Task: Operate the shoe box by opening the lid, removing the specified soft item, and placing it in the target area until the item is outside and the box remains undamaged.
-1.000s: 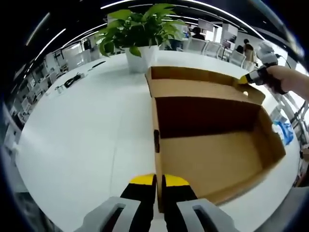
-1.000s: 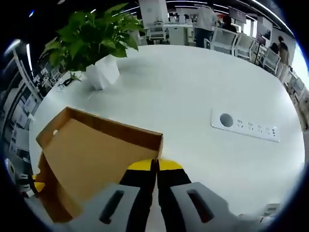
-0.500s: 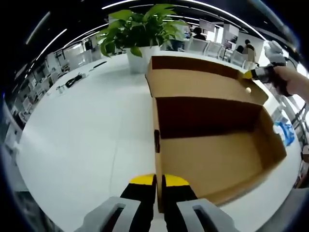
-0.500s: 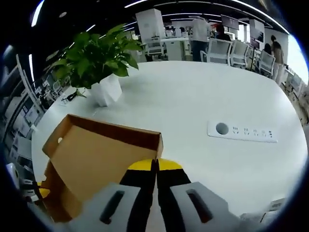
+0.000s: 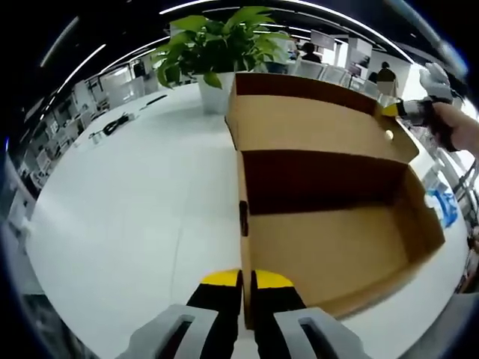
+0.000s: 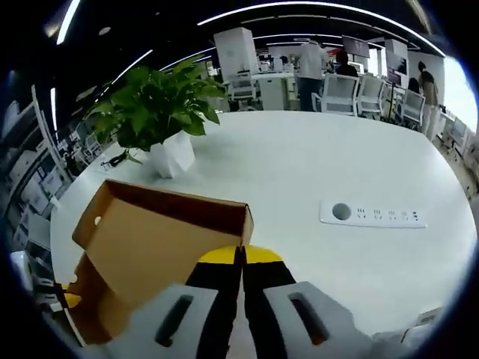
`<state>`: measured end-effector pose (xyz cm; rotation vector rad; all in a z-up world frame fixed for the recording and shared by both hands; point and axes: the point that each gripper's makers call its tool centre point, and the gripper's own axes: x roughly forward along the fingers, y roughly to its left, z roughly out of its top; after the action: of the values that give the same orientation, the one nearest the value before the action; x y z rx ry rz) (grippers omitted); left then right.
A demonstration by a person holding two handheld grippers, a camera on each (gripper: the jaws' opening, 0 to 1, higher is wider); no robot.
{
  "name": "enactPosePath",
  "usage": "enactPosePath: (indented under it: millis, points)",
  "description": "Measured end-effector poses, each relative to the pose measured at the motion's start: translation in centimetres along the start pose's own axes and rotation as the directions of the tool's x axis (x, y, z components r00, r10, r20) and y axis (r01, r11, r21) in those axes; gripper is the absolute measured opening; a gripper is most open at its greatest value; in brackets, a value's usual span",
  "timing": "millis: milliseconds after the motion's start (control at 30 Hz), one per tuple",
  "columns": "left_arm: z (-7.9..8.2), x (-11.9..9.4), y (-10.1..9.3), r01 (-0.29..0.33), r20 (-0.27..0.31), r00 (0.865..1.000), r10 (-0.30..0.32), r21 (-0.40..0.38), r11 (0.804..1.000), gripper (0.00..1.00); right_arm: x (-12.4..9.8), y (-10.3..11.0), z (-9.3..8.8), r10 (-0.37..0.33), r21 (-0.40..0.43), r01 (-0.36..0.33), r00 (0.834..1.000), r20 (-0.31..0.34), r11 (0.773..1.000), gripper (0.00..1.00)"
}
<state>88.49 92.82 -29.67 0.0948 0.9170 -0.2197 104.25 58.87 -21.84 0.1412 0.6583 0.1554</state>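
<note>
Shoe box: a brown cardboard shoe box [image 5: 329, 247] lies on the white counter [image 5: 127, 202], open, its inside bare brown card as far as the left gripper view shows.
Lid: the hinged lid [image 5: 314, 127] stands raised at the far side of the box; in the right gripper view the lid [image 6: 157, 239] shows its plain inner face with a turned-up rim and a small round hole near one corner.
Left claw: the left claw [image 5: 247, 280] is clenched, its yellow-tipped black jaws pressed together on the near wall of the box, at the box's corner edge.
Right claw: the right claw [image 6: 241, 256] is clenched too, its yellow tips meeting on the rim of the lid at a corner; in the left gripper view the right claw [image 5: 391, 110] appears at the lid's far right corner, held by a person's hand [image 5: 453, 123].
Soft item: I cannot tell where it is; the visible part of the box interior shows only card.
Plant: a leafy green plant [image 5: 217, 41] in a white pot stands on the counter just behind the lid; in the right gripper view the plant [image 6: 153, 112] sits beyond the lid, apart from it.
Socket strip: a white socket strip [image 6: 372, 215] lies flat in the counter, well apart from the box.
Blue object: something blue [image 5: 441, 206] lies past the right end of the box, too small to identify.
Background: office chairs, desks and standing people [image 6: 310, 63] beyond the counter.
</note>
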Motion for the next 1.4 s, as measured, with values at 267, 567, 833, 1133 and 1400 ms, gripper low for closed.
enactPosePath:
  millis: [267,567,833,1133,1400]
  points:
    - [0.0,0.1,-0.1,-0.003,0.003,1.000,0.003,-0.005,1.000,0.04,-0.2,0.2,1.3,0.015,-0.009,-0.015,0.999,0.029,1.000,0.00]
    - [0.1,0.4,0.0,-0.009,0.004,1.000,0.009,-0.019,1.000,0.04,-1.7,1.3,2.4,0.042,-0.025,-0.040,0.997,0.069,0.999,0.00]
    - [0.1,0.6,0.0,-0.013,0.005,1.000,0.013,-0.028,1.000,0.04,-3.4,1.9,2.4,0.059,-0.050,-0.055,0.994,0.091,0.997,0.00]
    - [-0.1,0.7,0.0,-0.019,0.009,1.000,0.020,-0.033,0.999,0.04,-5.3,2.6,2.3,0.064,-0.102,-0.050,0.988,0.140,0.993,0.00]
    - [0.0,1.0,0.2,-0.022,0.008,1.000,0.023,-0.032,0.999,0.04,-6.7,2.8,2.0,0.064,-0.121,-0.044,0.984,0.164,0.992,0.00]
